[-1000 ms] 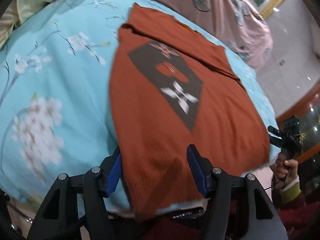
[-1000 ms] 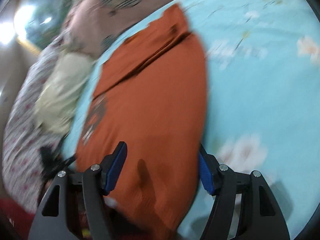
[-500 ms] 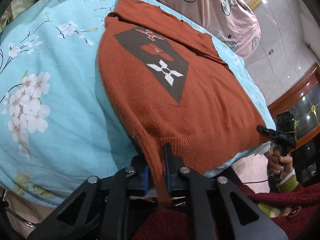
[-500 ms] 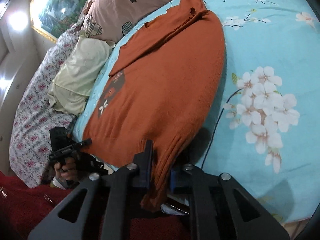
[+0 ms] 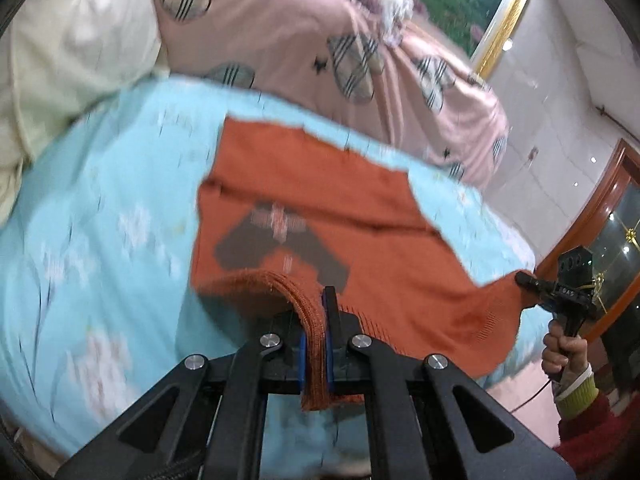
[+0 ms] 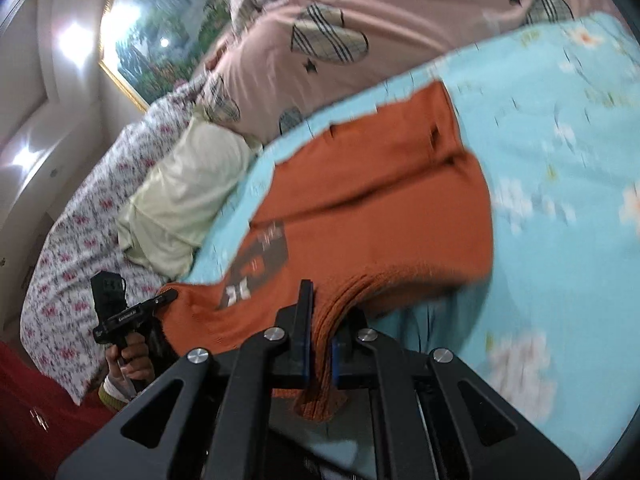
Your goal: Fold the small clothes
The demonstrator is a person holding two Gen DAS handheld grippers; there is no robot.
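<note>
A rust-orange knitted sweater (image 5: 360, 208) with a dark diamond motif lies flat on a light blue floral bedsheet (image 5: 100, 220), neck end far from me. My left gripper (image 5: 314, 320) is shut on the near left hem corner, which is lifted and bunched between the blue pads. In the right wrist view the sweater (image 6: 380, 200) has its near right hem corner between the pads of my right gripper (image 6: 322, 316); its jaws are still closing on the fabric. The near edge hangs raised between the two grips. Each view shows the other gripper (image 5: 568, 288) (image 6: 120, 312) held in a hand.
A pink quilt with plaid hearts (image 5: 300, 40) and a cream pillow (image 5: 72, 52) lie behind the sweater. A floral quilt (image 6: 72, 248) covers the bed's left side. A wooden cabinet (image 5: 612, 220) stands off the bed's right.
Both grippers went from open around the hem to shut on its two near corners. Both then rose, lifting the near edge off the sheet.
</note>
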